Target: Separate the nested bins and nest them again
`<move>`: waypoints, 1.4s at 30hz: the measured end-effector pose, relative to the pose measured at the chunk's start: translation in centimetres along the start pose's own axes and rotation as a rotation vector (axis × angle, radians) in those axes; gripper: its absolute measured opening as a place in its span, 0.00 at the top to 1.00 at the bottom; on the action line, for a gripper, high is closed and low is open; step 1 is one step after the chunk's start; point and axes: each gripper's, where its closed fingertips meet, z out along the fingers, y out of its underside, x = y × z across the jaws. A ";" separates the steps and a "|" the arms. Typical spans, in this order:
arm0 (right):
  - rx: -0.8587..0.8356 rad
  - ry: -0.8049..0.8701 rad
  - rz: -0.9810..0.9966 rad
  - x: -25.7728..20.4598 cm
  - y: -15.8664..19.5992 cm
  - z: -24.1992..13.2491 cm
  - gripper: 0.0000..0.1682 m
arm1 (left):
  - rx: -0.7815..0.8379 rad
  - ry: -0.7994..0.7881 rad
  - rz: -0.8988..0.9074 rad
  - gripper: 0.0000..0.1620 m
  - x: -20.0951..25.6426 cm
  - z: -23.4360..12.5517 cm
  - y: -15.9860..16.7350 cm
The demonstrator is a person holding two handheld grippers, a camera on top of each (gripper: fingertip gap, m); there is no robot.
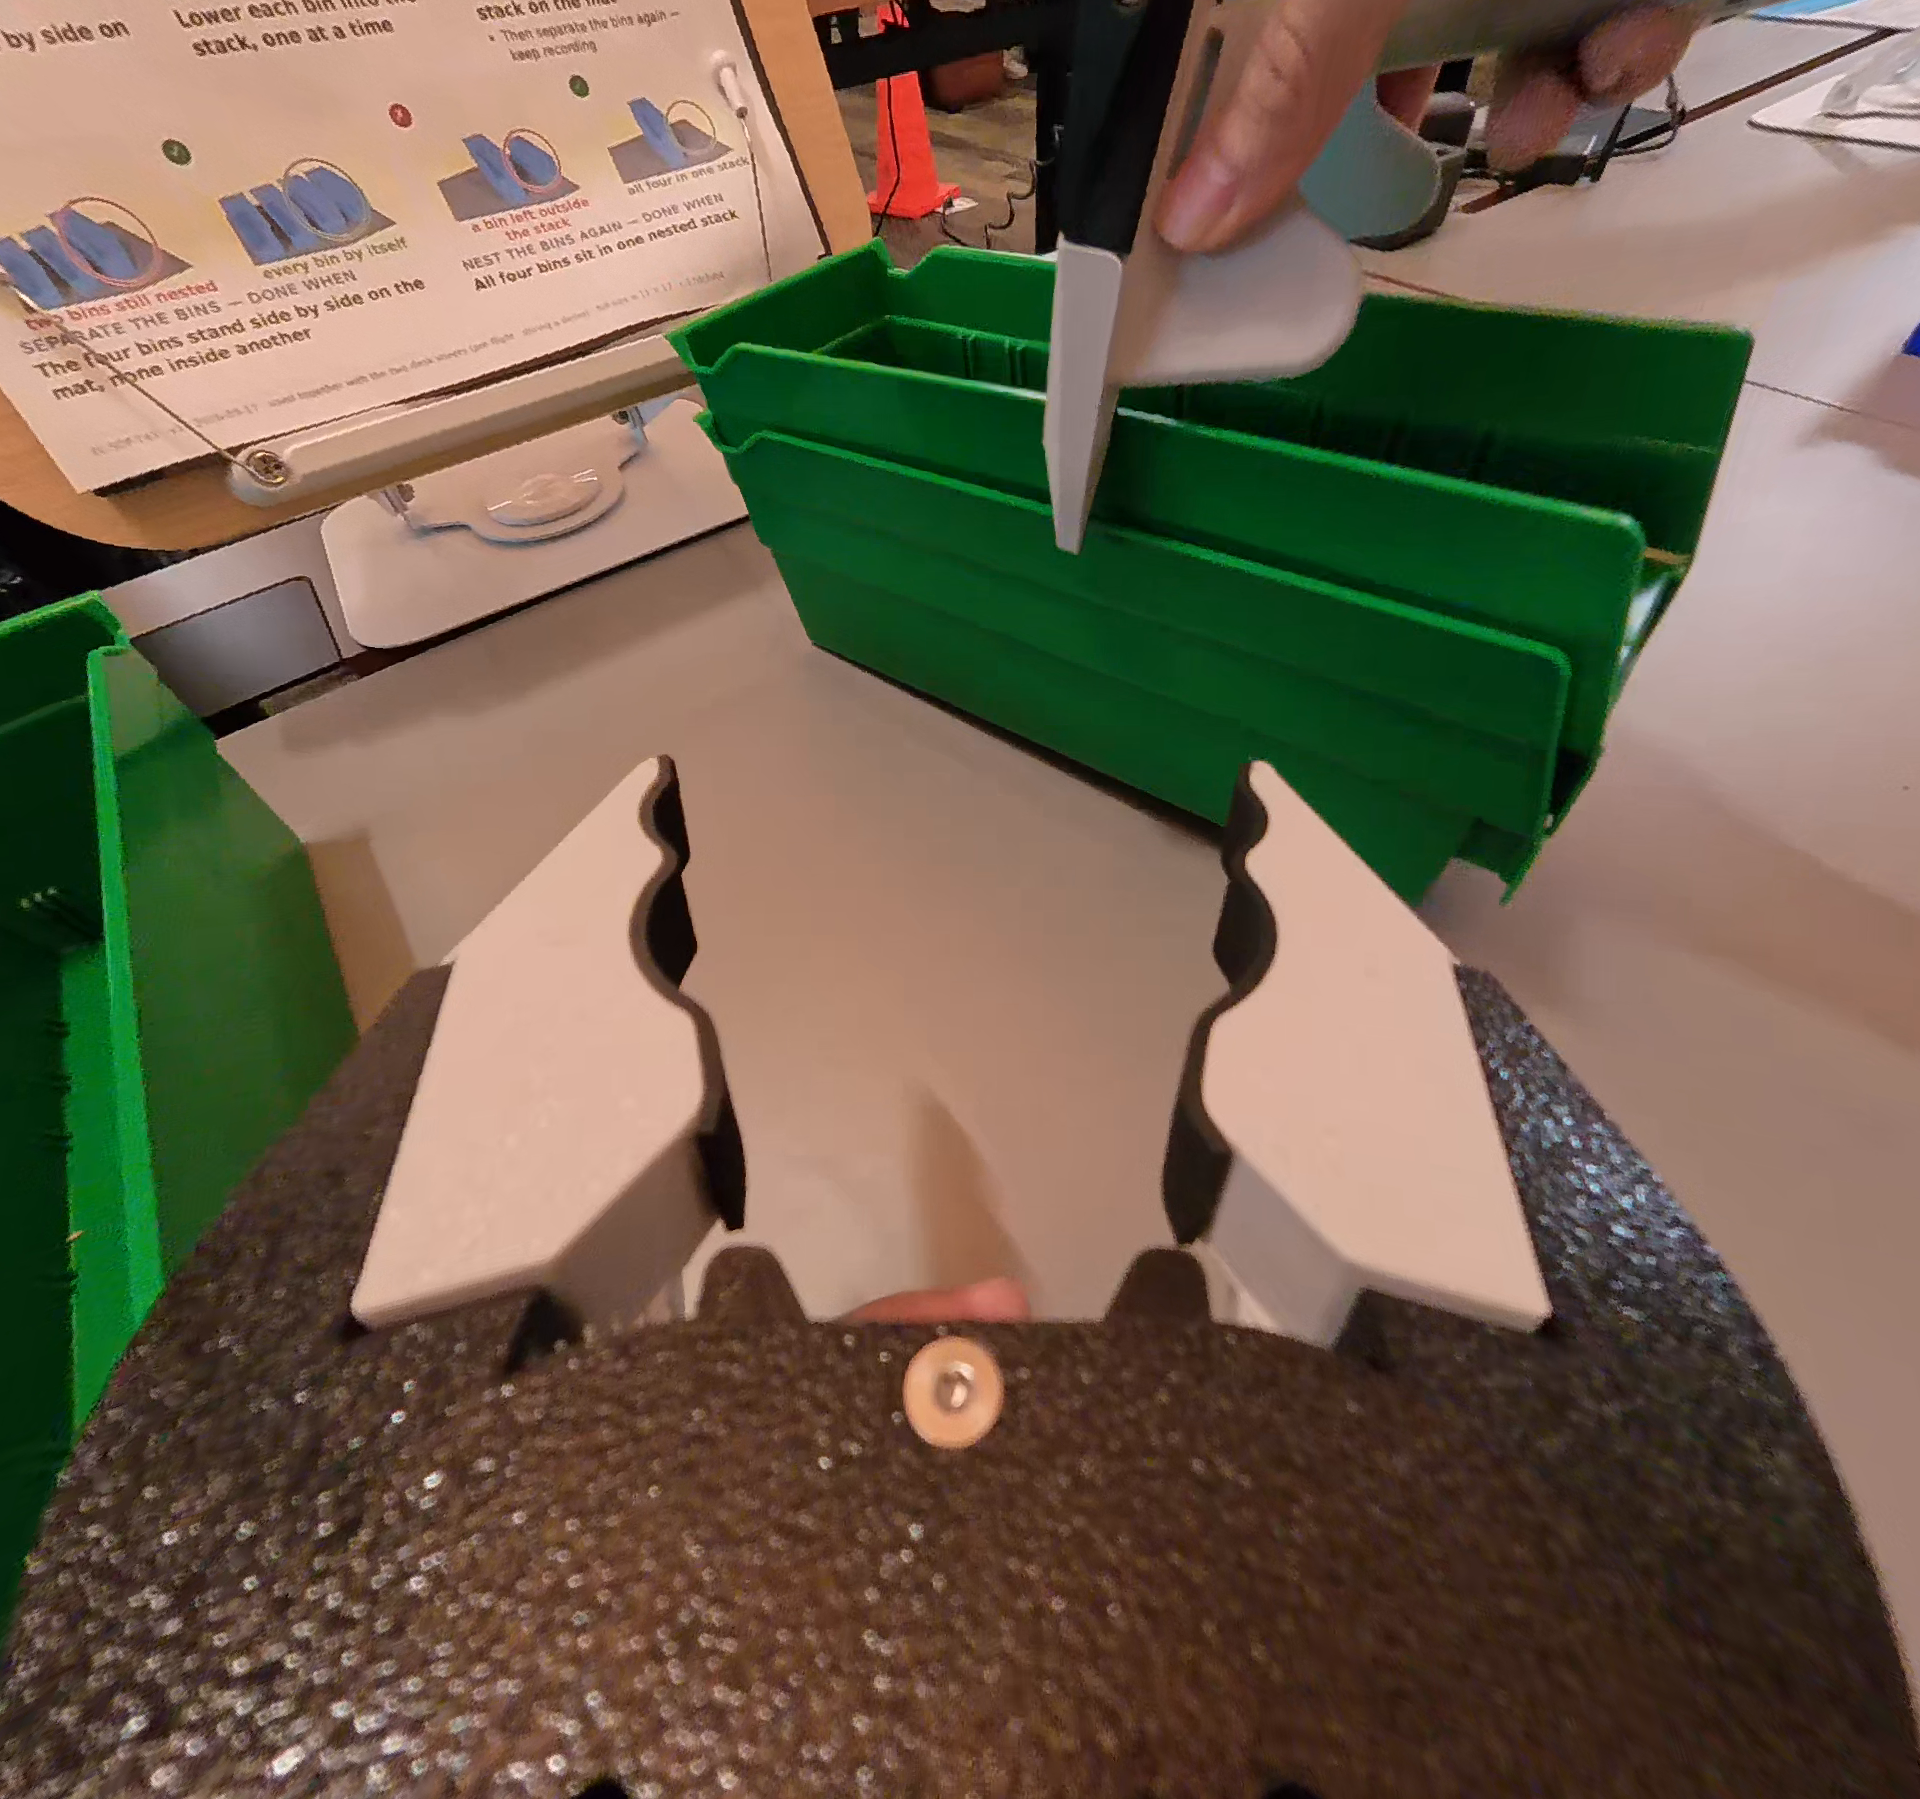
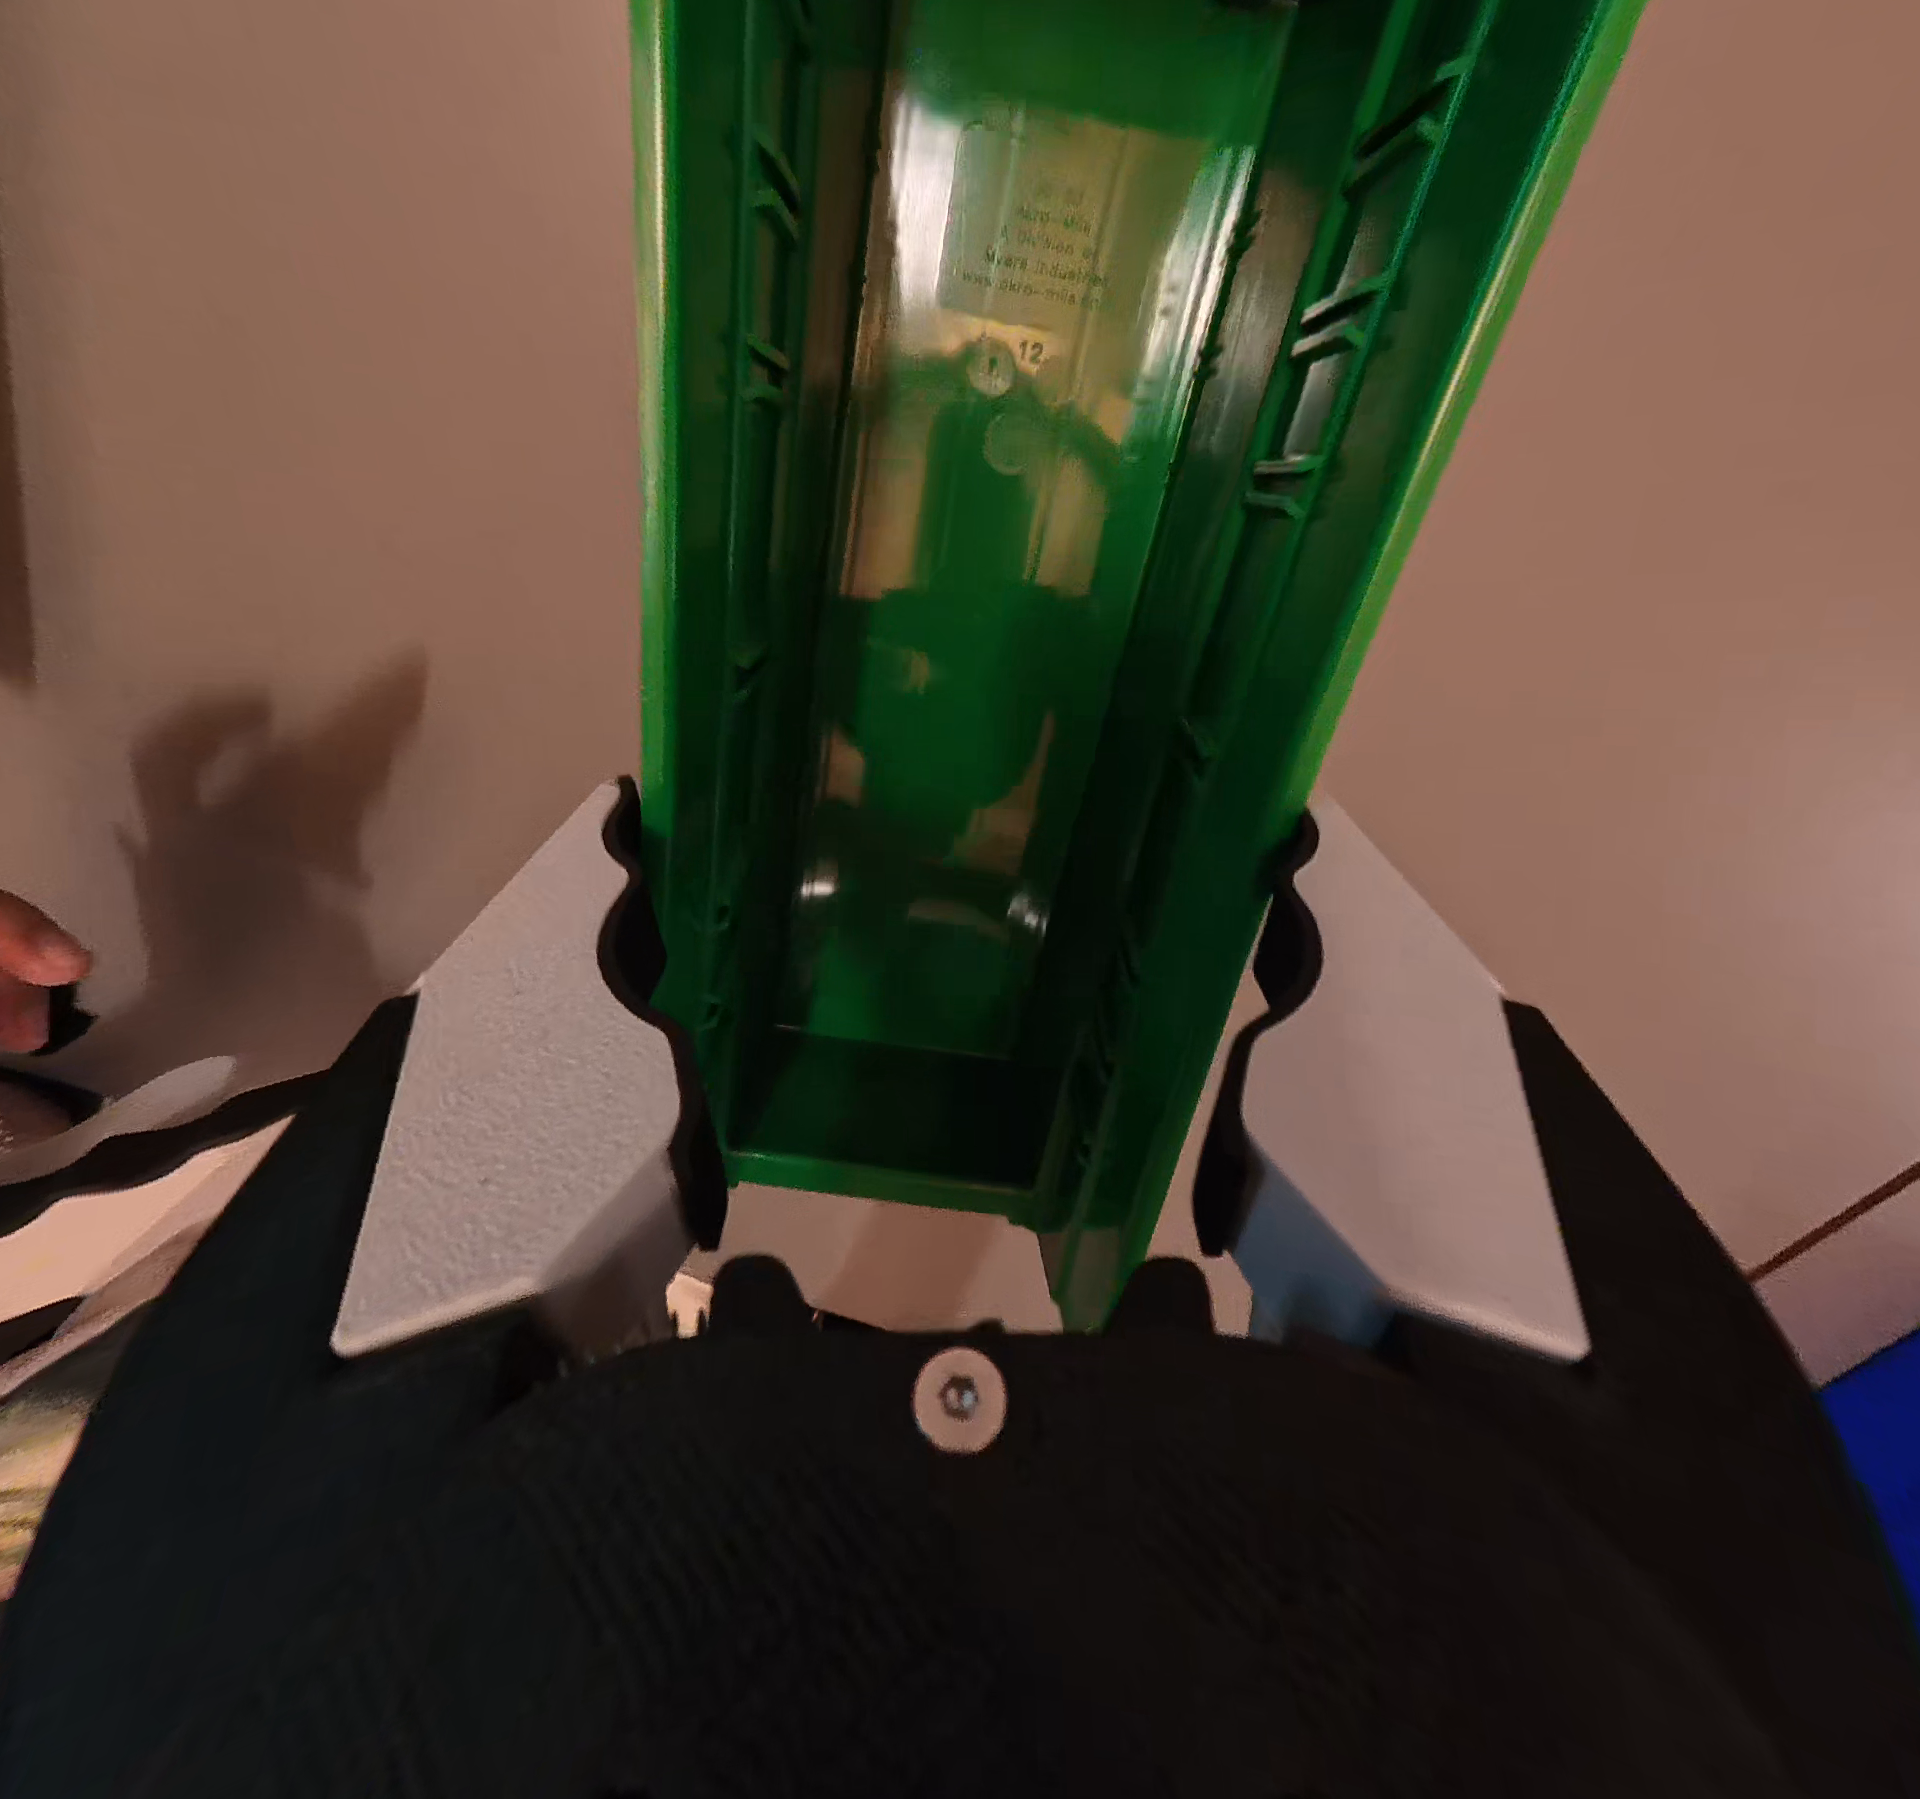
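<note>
A stack of nested green bins (image 1: 1143, 710) stands on the grey table (image 1: 935, 970) ahead and to the right of my left gripper (image 1: 956, 773). That gripper is open and empty, low over the table. My right gripper comes down from above, and one of its fingers (image 1: 1075, 461) lies against the near wall of the top bin (image 1: 1351, 544). In the right wrist view my right gripper (image 2: 966, 799) is shut across the width of this bin (image 2: 987, 502), a pad on each side wall. I look down into its empty inside. Another green bin (image 1: 156, 866) stands alone at the left edge.
An instruction sheet on a stand (image 1: 364, 139) is at the back left. An orange cone (image 1: 909, 149) and shelves stand behind the table. A hand (image 1: 1278, 87) holds the right gripper. The left gripper (image 2: 125, 1115) shows at the left edge of the right wrist view.
</note>
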 end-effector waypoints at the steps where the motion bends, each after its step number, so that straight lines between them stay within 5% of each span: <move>1: -0.005 0.005 -0.001 0.0 0.1 0.2 0.29 | 0.000 -0.001 0.002 0.37 -0.1 0.0 0.0; 15: 0.078 -0.024 0.117 0.2 -1.0 -1.1 0.37 | -0.017 0.003 0.001 0.37 -0.4 0.1 0.4; 21: 0.038 -0.003 0.106 -0.3 -0.4 -0.4 0.28 | -0.018 0.004 -0.002 0.38 -0.5 0.1 0.4; 42: 0.100 0.080 0.062 -0.2 -1.1 -0.9 0.46 | -0.027 0.000 0.012 0.39 -0.7 0.0 0.7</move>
